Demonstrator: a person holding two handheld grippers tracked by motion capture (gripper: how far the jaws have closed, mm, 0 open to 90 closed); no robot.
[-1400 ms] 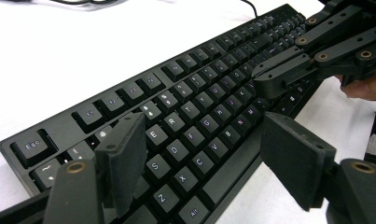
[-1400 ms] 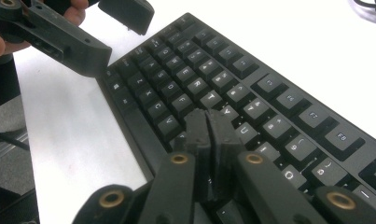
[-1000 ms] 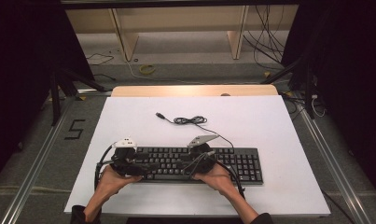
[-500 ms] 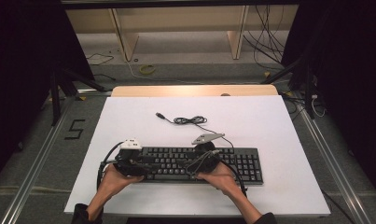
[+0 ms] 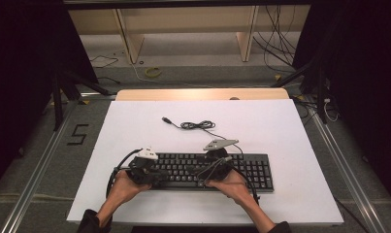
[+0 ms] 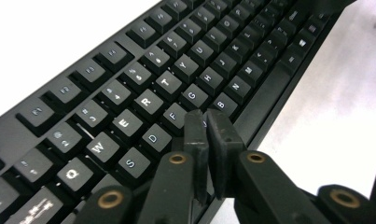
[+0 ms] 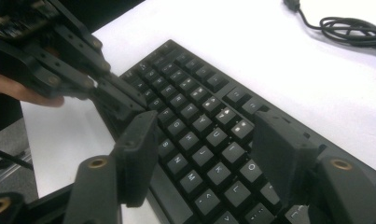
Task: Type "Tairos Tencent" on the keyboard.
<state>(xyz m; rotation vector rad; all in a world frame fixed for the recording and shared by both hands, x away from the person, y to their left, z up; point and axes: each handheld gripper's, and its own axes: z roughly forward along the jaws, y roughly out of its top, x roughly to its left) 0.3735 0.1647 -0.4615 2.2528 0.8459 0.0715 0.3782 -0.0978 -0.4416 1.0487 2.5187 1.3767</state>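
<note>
My left gripper [image 6: 206,122] has just squeezed its jaws tight together, with nothing between them. The tips sit on the black keyboard [image 5: 210,170] near the V key [image 6: 205,122]. My right gripper [image 7: 202,156] has just been opening, and its jaws stand wide over the middle keys, holding nothing. The keyboard lies flat at the near side of the white table [image 5: 280,126]. Its cable [image 5: 195,125] is coiled behind it.

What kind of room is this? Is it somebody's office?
Probably not an office; it looks like a lab or recording studio. A white table stands between black curtains, loose cables trail on the floor, and a number five is taped there beside metal rails.
</note>
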